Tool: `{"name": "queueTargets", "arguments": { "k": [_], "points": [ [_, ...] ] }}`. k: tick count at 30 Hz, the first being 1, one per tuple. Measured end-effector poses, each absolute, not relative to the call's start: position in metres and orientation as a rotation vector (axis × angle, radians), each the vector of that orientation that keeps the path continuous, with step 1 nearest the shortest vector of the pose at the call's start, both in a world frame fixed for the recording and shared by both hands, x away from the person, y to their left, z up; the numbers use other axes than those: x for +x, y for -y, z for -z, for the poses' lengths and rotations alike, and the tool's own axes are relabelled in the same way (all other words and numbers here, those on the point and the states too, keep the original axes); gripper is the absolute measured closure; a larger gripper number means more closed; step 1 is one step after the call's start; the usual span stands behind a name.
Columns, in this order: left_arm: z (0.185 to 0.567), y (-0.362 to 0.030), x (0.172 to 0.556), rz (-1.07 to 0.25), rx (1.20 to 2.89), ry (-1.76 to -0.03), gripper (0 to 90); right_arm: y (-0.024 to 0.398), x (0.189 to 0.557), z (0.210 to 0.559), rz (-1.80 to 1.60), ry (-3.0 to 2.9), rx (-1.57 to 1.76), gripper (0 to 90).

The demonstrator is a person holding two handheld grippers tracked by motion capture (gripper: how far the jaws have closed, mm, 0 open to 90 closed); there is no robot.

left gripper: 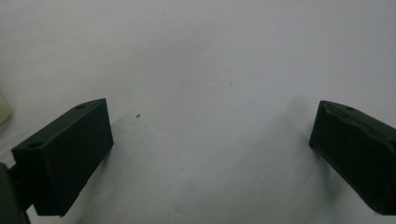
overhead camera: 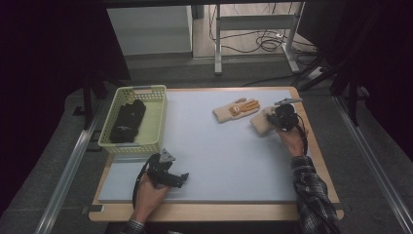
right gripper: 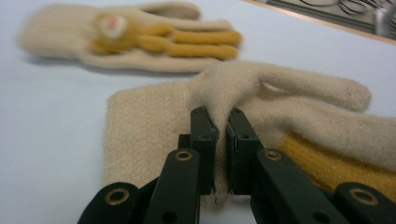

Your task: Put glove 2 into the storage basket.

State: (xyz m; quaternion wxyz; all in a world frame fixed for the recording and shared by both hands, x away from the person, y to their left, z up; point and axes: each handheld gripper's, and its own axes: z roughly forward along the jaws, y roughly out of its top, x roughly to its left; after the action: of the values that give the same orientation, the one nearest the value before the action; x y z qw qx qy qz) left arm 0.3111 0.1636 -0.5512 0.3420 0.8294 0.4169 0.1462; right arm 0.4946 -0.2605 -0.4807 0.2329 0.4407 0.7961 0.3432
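Note:
Two cream knit gloves with orange fingers lie at the far right of the pale blue mat (overhead camera: 219,151). The farther glove (overhead camera: 236,109) (right gripper: 130,39) lies flat by itself. On the nearer glove (overhead camera: 261,122) (right gripper: 149,126) my right gripper (overhead camera: 280,117) (right gripper: 222,119) is shut, its jaws pinching up a fold of the cream knit near the cuff. My left gripper (overhead camera: 178,179) (left gripper: 210,140) rests near the mat's front left edge, jaws wide open over bare mat with nothing between them.
A pale green plastic basket (overhead camera: 158,119) stands at the mat's left edge with dark gloves (overhead camera: 126,122) inside. The wooden table rim (overhead camera: 311,141) frames the mat. Table legs and cables stand on the floor beyond.

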Motion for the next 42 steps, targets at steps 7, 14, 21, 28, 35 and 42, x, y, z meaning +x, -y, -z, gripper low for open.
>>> {"name": "queueTargets", "arguments": {
  "k": [7,14,21,28,35,42],
  "points": [
    [0.551,-0.164,0.311,-0.380,2.157,-1.084,0.0,0.240,0.459,0.462,-1.050,-2.302,1.063,82.5],
    [0.551,-0.164,0.311,-0.380,2.158,-1.083,0.0,0.210,0.420,0.451,-1.126,-2.418,0.874,82.3],
    [0.551,-0.164,0.311,-0.382,2.153,-1.084,0.0,0.180,0.387,0.470,-1.124,-2.580,0.714,81.8],
    [0.551,-0.163,0.311,-0.381,2.152,-1.086,0.0,0.167,0.374,0.506,-1.099,-2.670,0.684,62.0],
    [0.551,-0.164,0.311,-0.381,2.157,-1.083,0.0,0.188,0.375,0.490,-1.130,-2.556,0.794,54.1],
    [0.551,-0.164,0.311,-0.381,2.157,-1.083,0.0,0.220,0.384,0.507,-1.075,-2.493,0.957,82.8]
  ]
}}
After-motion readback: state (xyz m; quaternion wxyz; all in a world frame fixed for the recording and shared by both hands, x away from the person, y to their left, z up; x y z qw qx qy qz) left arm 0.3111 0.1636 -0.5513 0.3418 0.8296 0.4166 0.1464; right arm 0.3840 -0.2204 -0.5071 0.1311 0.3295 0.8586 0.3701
